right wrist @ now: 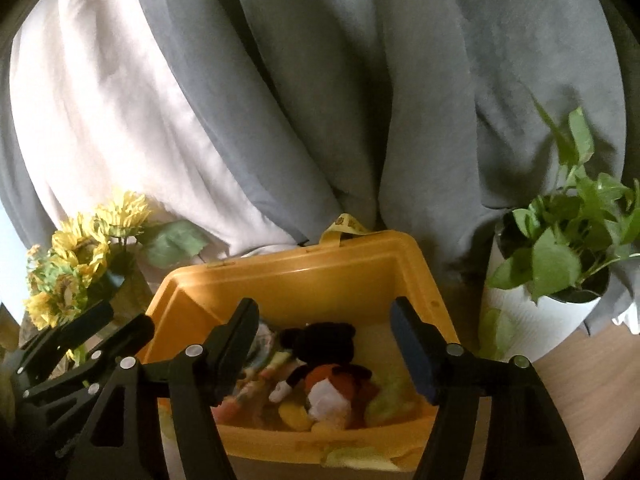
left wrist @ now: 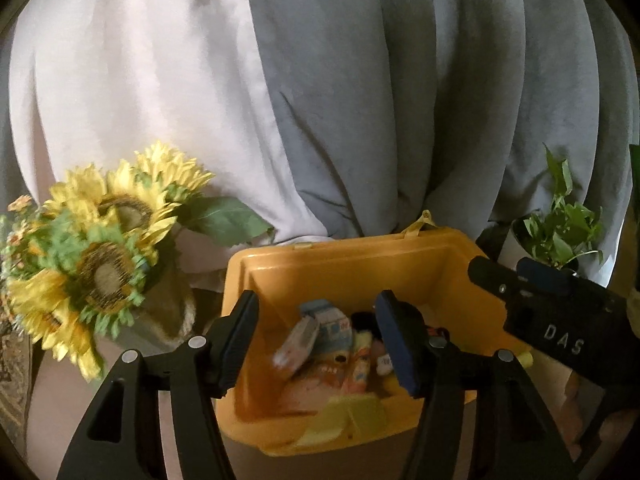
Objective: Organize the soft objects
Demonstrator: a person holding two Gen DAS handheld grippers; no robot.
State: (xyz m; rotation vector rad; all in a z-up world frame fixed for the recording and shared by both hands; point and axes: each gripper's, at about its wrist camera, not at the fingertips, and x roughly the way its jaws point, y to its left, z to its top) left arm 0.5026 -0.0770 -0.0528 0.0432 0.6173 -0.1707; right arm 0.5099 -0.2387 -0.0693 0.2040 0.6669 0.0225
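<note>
Left wrist view: the left gripper (left wrist: pixel 316 340) hangs over a yellow plastic bin (left wrist: pixel 344 264), jaws apart with nothing between them. Inside the bin lie blurred soft toys (left wrist: pixel 332 344), among them pale and orange pieces; individual items cannot be told. The right gripper (left wrist: pixel 532 300) enters from the right above the bin's right rim. A bunch of artificial sunflowers (left wrist: pixel 100 248) stands left of the bin; a potted green plant (left wrist: pixel 560 232) stands far right. Grey curtains (left wrist: pixel 400 100) and a white curtain (left wrist: pixel 132 80) hang behind.

Right wrist view: the right gripper (right wrist: pixel 324 344) is above the same bin (right wrist: pixel 304 280), jaws apart and empty. Below them, inside the bin, lies a black-eared mouse plush (right wrist: pixel 320 364) in red shorts, beside other soft items. The left gripper (right wrist: pixel 76 344) shows at the near left. The plant's white pot (right wrist: pixel 560 312) stands right of the bin.
</note>
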